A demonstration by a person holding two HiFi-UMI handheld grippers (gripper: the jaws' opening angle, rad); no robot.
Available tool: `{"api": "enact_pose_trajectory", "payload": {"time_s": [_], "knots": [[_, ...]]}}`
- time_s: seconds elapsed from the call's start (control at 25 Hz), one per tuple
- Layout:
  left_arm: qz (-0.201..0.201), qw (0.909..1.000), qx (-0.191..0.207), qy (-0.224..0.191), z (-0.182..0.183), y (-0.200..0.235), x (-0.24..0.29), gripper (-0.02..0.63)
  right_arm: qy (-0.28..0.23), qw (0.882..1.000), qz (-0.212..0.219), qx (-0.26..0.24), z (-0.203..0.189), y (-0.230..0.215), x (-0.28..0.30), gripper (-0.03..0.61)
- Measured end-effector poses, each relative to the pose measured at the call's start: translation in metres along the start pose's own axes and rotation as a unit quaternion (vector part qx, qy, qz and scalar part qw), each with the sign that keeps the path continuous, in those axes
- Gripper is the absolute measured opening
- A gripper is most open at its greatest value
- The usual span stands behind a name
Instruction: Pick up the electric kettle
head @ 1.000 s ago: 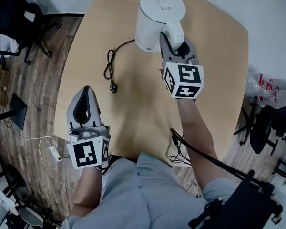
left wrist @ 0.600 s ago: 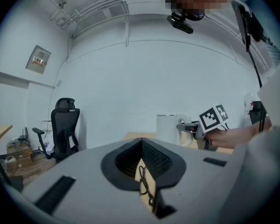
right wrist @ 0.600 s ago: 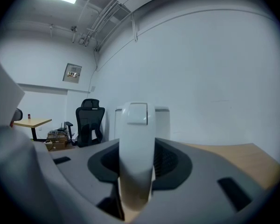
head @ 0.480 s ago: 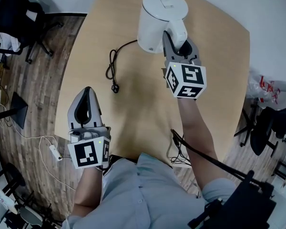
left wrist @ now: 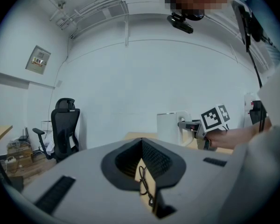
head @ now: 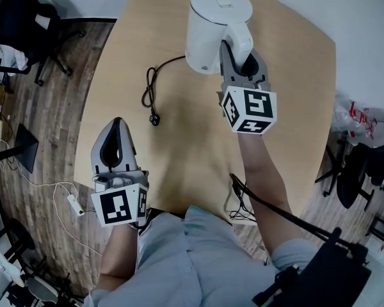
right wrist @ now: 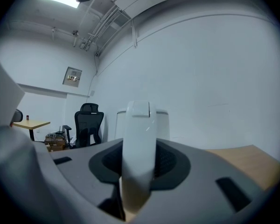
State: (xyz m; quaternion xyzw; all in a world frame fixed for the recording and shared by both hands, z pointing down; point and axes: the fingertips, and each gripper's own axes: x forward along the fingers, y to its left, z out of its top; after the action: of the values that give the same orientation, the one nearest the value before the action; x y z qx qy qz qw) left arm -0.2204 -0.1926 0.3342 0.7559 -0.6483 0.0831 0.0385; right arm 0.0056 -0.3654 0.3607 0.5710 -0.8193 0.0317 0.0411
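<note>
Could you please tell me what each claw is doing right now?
Left claw: closed, empty.
Right claw: just been closing, gripping the kettle handle.

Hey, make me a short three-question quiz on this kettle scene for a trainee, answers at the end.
1. True or false: the left gripper holds the black cord.
2. Which part of the electric kettle is between the jaws of the right gripper? A) lid B) handle C) spout
3. Fill in: the cord lies on the ___.
Key:
1. False. The left gripper's jaws are shut on nothing, and it is well apart from the cord.
2. B. The jaws have just been closing, and their pads now meet the handle.
3. The wooden table.
</note>
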Motion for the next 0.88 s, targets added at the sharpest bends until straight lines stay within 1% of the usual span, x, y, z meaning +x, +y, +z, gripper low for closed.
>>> {"api": "enact_pose_trajectory", "payload": {"time_s": [0.28, 0.6, 0.88], "knots": [[-0.003, 1.0000, 0.000, 0.000, 0.000, -0.001, 0.001, 0.000, -0.004, 1.000, 0.001, 0.005, -0.008, 0.001, -0.007, 0.110], [-0.010, 0.9999, 0.000, -0.002, 0.000, -0.009, 0.002, 0.000, 0.006, 1.000, -0.002, 0.004, -0.022, -0.004, -0.016, 0.132], [-0.015, 0.9999, 0.002, -0.004, 0.002, -0.015, -0.002, 0.000, 0.024, 1.000, 0.004, -0.012, -0.023, 0.000, -0.014, 0.144]]}}
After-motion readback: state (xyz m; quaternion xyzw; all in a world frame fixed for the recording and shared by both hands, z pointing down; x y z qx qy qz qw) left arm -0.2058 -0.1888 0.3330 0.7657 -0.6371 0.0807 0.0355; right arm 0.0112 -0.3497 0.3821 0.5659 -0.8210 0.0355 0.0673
